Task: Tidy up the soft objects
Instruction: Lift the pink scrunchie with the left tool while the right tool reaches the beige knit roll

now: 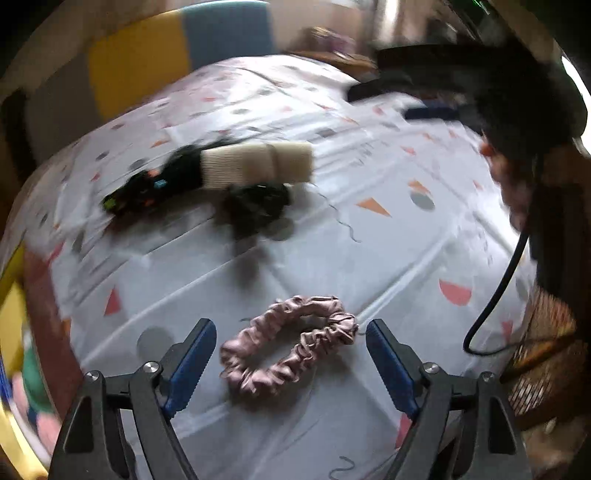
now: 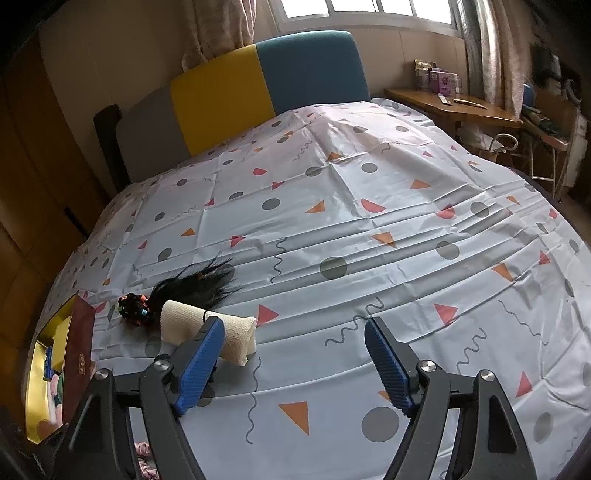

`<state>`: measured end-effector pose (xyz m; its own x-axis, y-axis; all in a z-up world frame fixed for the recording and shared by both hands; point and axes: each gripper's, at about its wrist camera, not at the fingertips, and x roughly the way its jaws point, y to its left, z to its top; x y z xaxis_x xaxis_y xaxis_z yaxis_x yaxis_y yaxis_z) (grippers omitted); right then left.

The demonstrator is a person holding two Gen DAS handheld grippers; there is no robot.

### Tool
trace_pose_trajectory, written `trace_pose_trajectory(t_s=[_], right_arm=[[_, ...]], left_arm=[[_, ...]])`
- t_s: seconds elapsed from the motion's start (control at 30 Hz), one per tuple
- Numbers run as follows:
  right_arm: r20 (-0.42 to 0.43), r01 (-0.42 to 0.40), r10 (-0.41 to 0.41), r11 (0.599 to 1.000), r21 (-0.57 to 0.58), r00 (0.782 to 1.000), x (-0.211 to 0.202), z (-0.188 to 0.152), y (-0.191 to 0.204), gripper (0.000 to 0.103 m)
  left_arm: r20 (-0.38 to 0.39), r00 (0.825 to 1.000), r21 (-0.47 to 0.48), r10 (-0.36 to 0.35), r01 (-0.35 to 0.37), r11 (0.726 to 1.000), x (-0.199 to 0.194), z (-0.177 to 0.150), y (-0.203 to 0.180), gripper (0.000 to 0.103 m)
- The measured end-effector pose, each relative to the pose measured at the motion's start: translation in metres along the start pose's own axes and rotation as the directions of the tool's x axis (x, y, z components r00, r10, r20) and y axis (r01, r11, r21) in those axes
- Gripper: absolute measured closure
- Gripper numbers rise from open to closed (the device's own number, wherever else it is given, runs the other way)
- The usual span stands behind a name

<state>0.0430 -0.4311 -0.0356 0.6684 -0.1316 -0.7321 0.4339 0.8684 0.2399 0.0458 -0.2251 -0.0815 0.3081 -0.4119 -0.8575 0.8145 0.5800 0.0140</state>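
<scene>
Left claw point(image 1: 291, 345) wide, straddling pink scrunchie point(image 1: 290, 345) on bed sheet point(image 1: 388, 258). Right claw point(image 2: 294, 341) wide, empty; its finger hides part of beige roll point(image 2: 236, 332). Left view blurred.

daylight is coming in through the window point(image 2: 369, 9) at the back, washing out its panes. it is lighting the patterned sheet point(image 2: 369, 236) evenly, leaving a soft sheen on the creases and faint shadows under the roll point(image 2: 236, 332). the right wrist view is staying sharp; the left wrist view is smearing with motion blur, worst on the black tuft point(image 1: 255, 206). both views are bending and darkening toward the edges.
</scene>
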Motion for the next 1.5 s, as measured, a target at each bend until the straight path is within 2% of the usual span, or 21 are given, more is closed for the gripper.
trace_pose_trajectory(t_s=[0.1, 0.17, 0.2, 0.23, 0.27, 0.3, 0.33, 0.4, 0.53, 0.6, 0.67, 1.03, 1.5], right_arm=[[-0.004, 0.001, -0.001, 1.0, 0.001, 1.0, 0.001, 0.0, 0.0, 0.024], [-0.004, 0.003, -0.003, 1.0, 0.0, 1.0, 0.001, 0.0, 0.0, 0.023], [-0.005, 0.004, -0.004, 1.0, 0.001, 1.0, 0.001, 0.0, 0.0, 0.023], [-0.005, 0.005, -0.005, 1.0, 0.002, 1.0, 0.001, 0.0, 0.0, 0.023], [-0.005, 0.007, -0.007, 1.0, 0.002, 1.0, 0.001, 0.0, -0.001, 0.023], [-0.005, 0.009, -0.009, 1.0, 0.0, 1.0, 0.002, 0.0, -0.001, 0.023], [-0.006, 0.012, -0.012, 1.0, -0.003, 1.0, 0.002, 0.0, 0.0, 0.023], [-0.008, 0.015, -0.015, 1.0, -0.008, 1.0, 0.003, -0.001, 0.0, 0.023], [-0.014, 0.022, -0.022, 0.999, -0.023, 1.0, 0.005, -0.003, 0.003, 0.023], [-0.019, 0.023, -0.023, 0.999, -0.03, 1.0, 0.005, -0.003, 0.004, 0.023], [-0.022, 0.024, -0.024, 0.999, -0.037, 0.999, 0.006, -0.004, 0.005, 0.023], [-0.063, -0.015, 0.01, 0.996, -0.086, 0.998, 0.013, -0.011, 0.016, 0.023], [-0.068, -0.047, 0.035, 0.98, -0.194, 0.997, 0.014, -0.019, 0.04, 0.023]], left_arm=[[-0.029, 1.0, 0.059, 0.008, -0.006, 0.998, 0.012, 0.004, -0.002, 0.018], [-0.046, 0.999, 0.063, 0.027, -0.024, 0.998, 0.02, 0.004, 0.002, 0.019], [-0.049, 0.999, 0.047, 0.02, -0.017, 0.999, 0.023, 0.003, 0.005, 0.029], [-0.043, 0.999, 0.019, -0.006, 0.007, 1.0, 0.025, 0.003, 0.008, 0.043], [-0.027, 0.999, -0.012, -0.023, 0.023, 1.0, 0.024, 0.002, 0.012, 0.05], [-0.015, 1.0, -0.024, -0.003, 0.002, 1.0, 0.022, 0.001, 0.014, 0.07], [-0.007, 1.0, -0.034, 0.002, -0.002, 0.999, 0.022, 0.0, 0.016, 0.077], [0.009, 1.0, -0.085, -0.006, 0.007, 0.996, 0.019, -0.005, 0.024, 0.08], [0.033, 0.999, -0.185, 0.001, 0.005, 0.983, 0.009, -0.019, 0.037, 0.081], [0.056, 0.998, -0.218, 0.019, -0.006, 0.976, 0.002, -0.026, 0.038, 0.081], [0.046, 0.998, -0.233, 0.043, -0.031, 0.972, 0.003, -0.033, 0.041, 0.081], [0.083, 0.995, -0.26, 0.054, -0.03, 0.965, 0.002, -0.044, 0.04, 0.079], [0.118, 0.991, -0.265, 0.07, -0.037, 0.964, 0.001, -0.048, 0.037, 0.08]])
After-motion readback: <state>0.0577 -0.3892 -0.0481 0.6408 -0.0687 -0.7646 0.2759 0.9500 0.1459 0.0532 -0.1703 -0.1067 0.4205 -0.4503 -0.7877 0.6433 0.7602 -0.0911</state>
